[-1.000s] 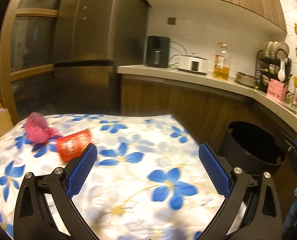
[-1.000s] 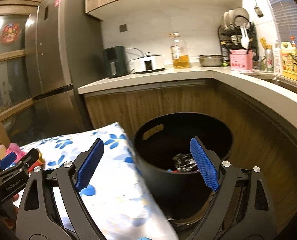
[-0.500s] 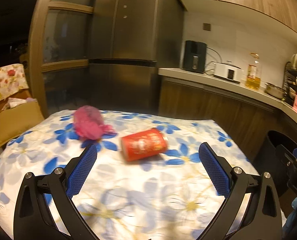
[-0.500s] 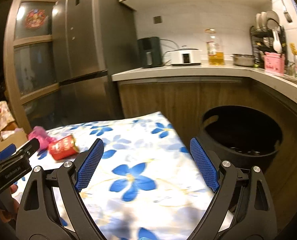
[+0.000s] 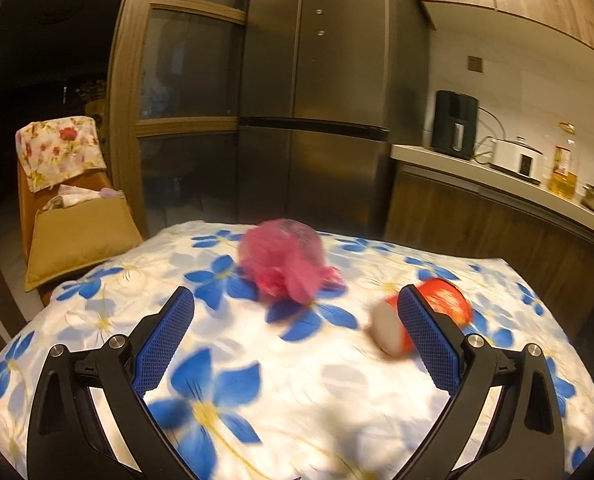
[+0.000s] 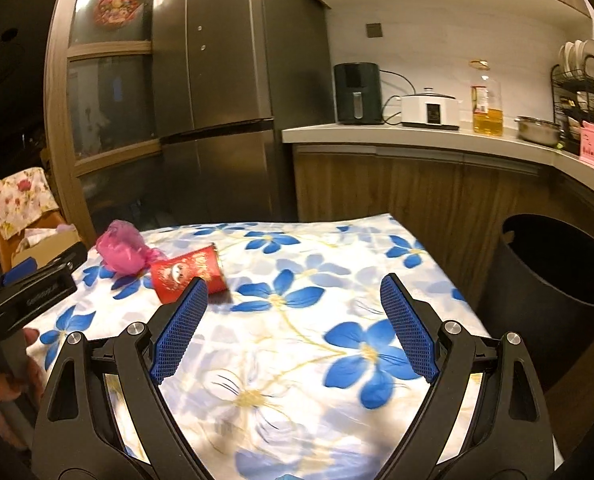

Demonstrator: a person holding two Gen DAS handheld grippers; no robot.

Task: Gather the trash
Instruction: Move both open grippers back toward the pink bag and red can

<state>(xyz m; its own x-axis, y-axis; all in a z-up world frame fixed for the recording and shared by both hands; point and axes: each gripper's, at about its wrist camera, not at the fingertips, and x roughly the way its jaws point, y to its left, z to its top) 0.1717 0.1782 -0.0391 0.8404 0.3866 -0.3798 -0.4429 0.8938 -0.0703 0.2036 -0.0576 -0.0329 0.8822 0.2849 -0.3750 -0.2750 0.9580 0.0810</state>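
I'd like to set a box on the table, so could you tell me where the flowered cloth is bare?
The flowered cloth is bare across its near middle and the whole side toward the black bin, between the open right gripper and the counter edge. The far corner by the fridge is crowded: the pink bag and red can lie touching there.

My left tool (image 5: 297, 336) has two glossy black plastic arms with cut-out windows, each carrying a round silver screw pair near the knuckle and a blue, fine-meshed rubber pad (image 5: 164, 342) on its inner face. My right tool (image 6: 293, 328) is built the same: black arms, silver screws, blue textured pads (image 6: 408, 330). Seen from the right camera, the left tool's black body carries small pale lettering I cannot read.
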